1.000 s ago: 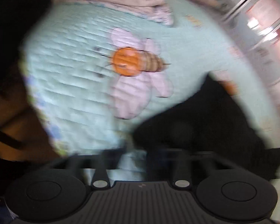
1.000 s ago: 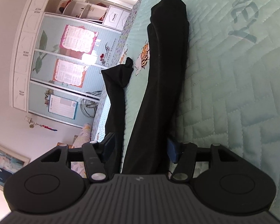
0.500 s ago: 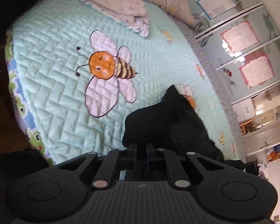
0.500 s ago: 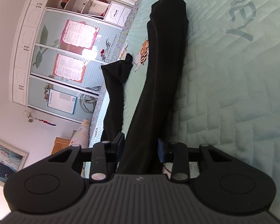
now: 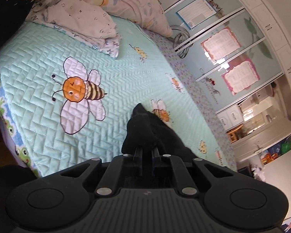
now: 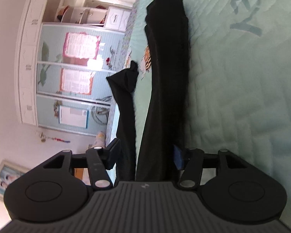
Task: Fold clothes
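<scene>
My left gripper [image 5: 147, 149] has its jaws pressed together on a bunched edge of the black garment [image 5: 145, 132], which rises at 12 o'clock from my fingertips and drapes away toward 3 o'clock over the bed [image 5: 38, 101]. My right gripper [image 6: 146, 151] has its jaws spread wide, one on each side of the same black garment [image 6: 166, 81]; the cloth runs between them, but I cannot tell whether either pad touches it. In the right wrist view the garment lies as a long dark band running up to 12 o'clock, its far end rounded near the bed's edge, with a second narrower strip lifted at 10 o'clock. The quilt [image 6: 242, 97] spreads bare and open from 1 to 5 o'clock. In the left wrist view, open quilt with a big bee print [image 5: 81, 93] lies at 10 o'clock, folded pale clothes [image 5: 81, 17] at 11, and wardrobe doors [image 5: 232, 54] at 2.
</scene>
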### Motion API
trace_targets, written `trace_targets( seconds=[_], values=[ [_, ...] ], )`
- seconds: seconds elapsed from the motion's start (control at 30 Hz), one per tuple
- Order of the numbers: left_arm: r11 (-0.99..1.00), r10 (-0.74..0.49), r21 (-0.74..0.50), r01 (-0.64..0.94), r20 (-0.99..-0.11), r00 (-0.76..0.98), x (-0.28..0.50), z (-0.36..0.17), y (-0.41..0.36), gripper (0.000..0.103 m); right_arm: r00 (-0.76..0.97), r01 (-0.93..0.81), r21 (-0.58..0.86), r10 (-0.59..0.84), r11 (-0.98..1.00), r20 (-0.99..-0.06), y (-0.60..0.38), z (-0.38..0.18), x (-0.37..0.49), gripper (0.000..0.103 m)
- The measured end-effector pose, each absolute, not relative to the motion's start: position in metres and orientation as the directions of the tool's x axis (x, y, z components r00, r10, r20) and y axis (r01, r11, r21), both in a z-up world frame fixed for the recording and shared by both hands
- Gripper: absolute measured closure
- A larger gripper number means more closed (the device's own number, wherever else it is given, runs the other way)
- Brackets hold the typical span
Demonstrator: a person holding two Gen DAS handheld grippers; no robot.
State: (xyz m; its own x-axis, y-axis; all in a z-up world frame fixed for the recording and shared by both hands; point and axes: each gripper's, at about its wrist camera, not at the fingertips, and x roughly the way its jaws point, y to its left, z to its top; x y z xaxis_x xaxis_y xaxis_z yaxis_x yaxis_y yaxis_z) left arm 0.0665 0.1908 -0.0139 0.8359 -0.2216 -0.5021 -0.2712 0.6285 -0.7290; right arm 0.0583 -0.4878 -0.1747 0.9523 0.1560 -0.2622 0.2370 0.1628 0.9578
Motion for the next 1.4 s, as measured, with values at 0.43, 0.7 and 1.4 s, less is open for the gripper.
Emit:
trace_targets(
  seconds=[0.43, 0.7, 1.4],
  values=[
    [0.694, -0.234, -0.715, -0.09, -0.341, 0.91, 0.049, 0.057, 0.18, 0.095, 0.973, 0.219, 0.892, -0.02, 0.395, -0.23, -0.478, -0.108, 0.031, 0.1],
    [0.795, -0.253, -0.596, 0.109, -0.163, 0.954, 0.011, 0.161, 0.136, 0.095, 0.995, 0.035, 0.909, -0.096, 0.415, 0.005, -0.51, -0.019, -0.033, 0.1],
    [0.877, -0.403, -0.454, 0.158, -0.515, 0.757, 0.015, 0.08, 0.042, 0.094, 0.998, -0.013, 0.892, -0.045, 0.451, 0.037, -0.557, 0.038, -0.071, 0.1]
  ],
)
